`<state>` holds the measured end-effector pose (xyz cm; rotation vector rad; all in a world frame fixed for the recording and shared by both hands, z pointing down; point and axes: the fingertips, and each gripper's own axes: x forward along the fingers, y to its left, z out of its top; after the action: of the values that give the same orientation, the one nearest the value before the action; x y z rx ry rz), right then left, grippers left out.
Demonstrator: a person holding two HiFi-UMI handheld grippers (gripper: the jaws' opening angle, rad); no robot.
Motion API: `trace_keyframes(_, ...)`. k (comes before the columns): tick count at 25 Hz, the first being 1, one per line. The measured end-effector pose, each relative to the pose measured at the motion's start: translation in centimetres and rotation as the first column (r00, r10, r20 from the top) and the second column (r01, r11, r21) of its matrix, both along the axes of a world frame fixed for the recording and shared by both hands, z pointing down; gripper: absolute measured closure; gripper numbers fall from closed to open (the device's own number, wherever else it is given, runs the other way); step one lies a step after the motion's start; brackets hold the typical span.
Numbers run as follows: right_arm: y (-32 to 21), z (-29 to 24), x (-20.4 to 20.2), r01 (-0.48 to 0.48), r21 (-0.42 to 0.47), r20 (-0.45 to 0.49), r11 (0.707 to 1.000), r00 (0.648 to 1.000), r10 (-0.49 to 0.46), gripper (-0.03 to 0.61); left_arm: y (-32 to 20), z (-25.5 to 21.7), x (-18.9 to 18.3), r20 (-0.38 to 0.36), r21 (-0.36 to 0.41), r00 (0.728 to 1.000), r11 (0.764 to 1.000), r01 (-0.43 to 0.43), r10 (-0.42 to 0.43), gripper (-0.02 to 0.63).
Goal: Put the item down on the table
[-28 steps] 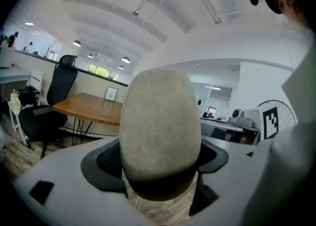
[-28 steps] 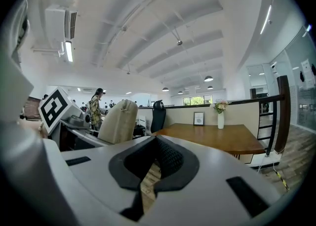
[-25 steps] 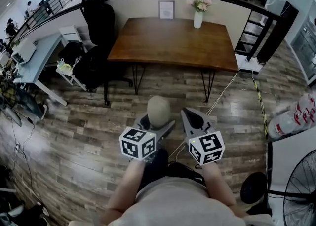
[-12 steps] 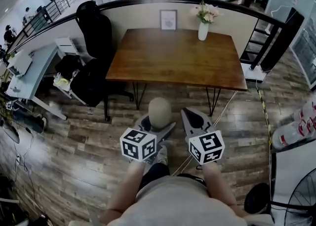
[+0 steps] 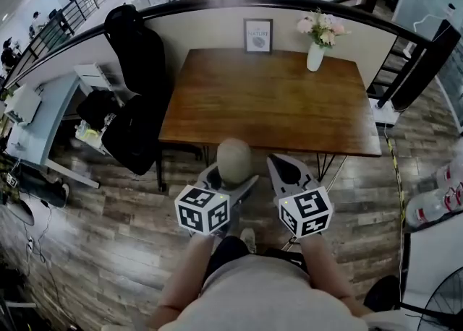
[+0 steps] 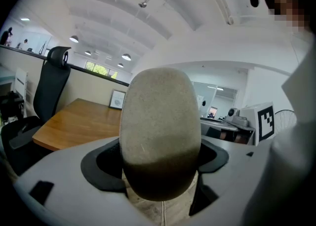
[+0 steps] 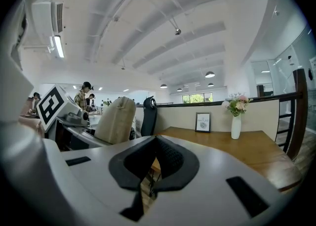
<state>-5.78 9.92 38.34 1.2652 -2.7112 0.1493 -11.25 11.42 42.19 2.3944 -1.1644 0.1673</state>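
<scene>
A beige, egg-shaped item [image 5: 234,161] stands upright between the jaws of my left gripper [image 5: 230,178], which is shut on it. The item is held over the wooden floor, just short of the near edge of the brown wooden table [image 5: 268,98]. In the left gripper view the item [image 6: 160,126] fills the middle, with the table [image 6: 74,121] behind it at the left. My right gripper [image 5: 278,165] hangs beside it, shut with nothing in it. In the right gripper view the pads [image 7: 168,158] meet, the item [image 7: 116,120] shows at the left, and the table [image 7: 222,143] lies ahead.
A white vase with flowers [image 5: 316,51] and a framed picture [image 5: 257,36] stand at the table's far edge against a low wall. A black office chair [image 5: 137,55] stands left of the table, and a white desk [image 5: 29,105] is further left. Stairs [image 5: 405,69] lie at the right.
The table has come nearer and lower in the head view as the person walks toward it. Both grippers keep their places in the frame, and the left one still holds the item.
</scene>
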Motion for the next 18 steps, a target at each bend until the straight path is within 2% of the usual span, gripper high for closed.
trace_keyframes(10,-6.3,1.7,0.6,-0.067,-0.042,-0.002,0.997,0.998,0.067,0.569,-6.9,1.4,0.6,-0.011,-0.029,0.998,0.998,-0.06,0.059,0.204)
trace_keyframes(18,-14.5,2.0,2.5,-0.039,-0.038,0.0,0.998,0.999,0.039,0.569,-14.5,2.6,3.0,0.007,-0.048,0.998,0.997,-0.062,0.062,0.204)
